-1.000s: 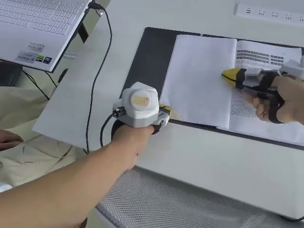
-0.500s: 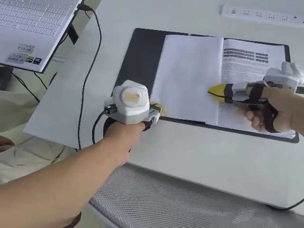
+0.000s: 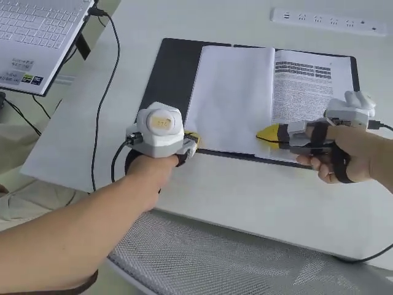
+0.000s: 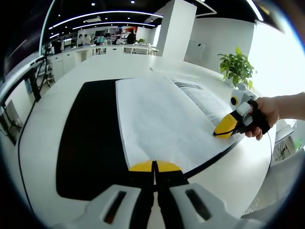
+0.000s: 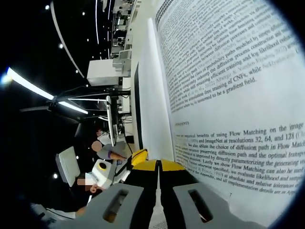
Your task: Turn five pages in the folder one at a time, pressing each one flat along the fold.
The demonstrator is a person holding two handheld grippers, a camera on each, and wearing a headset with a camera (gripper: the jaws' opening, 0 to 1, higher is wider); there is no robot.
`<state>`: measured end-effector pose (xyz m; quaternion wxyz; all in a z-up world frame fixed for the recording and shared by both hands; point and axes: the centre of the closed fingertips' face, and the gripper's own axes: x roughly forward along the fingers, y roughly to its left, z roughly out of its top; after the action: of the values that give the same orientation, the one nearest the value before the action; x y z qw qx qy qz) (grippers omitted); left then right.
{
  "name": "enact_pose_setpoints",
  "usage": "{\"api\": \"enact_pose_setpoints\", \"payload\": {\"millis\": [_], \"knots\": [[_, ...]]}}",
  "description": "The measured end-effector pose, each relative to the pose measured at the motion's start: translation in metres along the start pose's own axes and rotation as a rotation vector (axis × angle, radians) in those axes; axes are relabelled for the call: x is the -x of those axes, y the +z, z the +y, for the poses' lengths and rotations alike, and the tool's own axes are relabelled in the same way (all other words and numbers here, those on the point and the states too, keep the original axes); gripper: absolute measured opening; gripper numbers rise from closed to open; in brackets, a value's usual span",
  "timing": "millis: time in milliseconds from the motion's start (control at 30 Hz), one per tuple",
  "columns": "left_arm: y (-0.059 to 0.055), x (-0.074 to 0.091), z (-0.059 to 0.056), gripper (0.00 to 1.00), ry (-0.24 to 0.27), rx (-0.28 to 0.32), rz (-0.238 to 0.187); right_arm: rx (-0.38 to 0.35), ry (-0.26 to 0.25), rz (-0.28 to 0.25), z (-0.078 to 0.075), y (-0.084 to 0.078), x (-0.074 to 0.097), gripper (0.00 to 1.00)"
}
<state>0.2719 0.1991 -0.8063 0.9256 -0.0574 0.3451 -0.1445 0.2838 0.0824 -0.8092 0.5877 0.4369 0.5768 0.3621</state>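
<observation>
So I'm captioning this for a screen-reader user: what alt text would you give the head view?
An open black folder lies on a white table, blank page left, printed page right. The right gripper, shut, sits at the fold near the bottom edge; the left gripper rests at the blank page's lower left corner.

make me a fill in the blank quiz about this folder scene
1. The printed page lies on the folder's ____ side.
2. The right gripper rests its tips at the ____ between the two pages.
3. The left gripper has its jaws ____.
4. An open ____ stands at the far left, past the folder.
Missing: right; fold; shut; laptop.
</observation>
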Motion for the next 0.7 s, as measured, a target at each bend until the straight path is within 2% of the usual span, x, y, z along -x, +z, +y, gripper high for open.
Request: {"api": "enact_pose_setpoints", "payload": {"millis": [167,300,500,667,700], "knots": [[0.000,-0.001,0.001,0.00,0.002,-0.004,-0.001,-0.011,0.009,0.004,-0.003,-0.006,0.001,0.00],[0.000,-0.002,0.001,0.00,0.004,-0.006,-0.001,-0.018,0.013,0.020,-0.004,-0.017,0.002,0.00],[0.000,-0.003,0.002,0.00,0.005,-0.014,0.006,-0.012,0.011,0.066,-0.002,-0.047,0.009,0.00],[-0.001,-0.003,0.002,0.00,0.007,-0.002,0.005,-0.041,0.047,0.033,0.001,-0.060,0.019,0.00],[-0.001,-0.003,0.002,0.00,0.009,0.001,0.006,-0.037,0.050,0.030,0.004,-0.068,0.021,0.00]]}}
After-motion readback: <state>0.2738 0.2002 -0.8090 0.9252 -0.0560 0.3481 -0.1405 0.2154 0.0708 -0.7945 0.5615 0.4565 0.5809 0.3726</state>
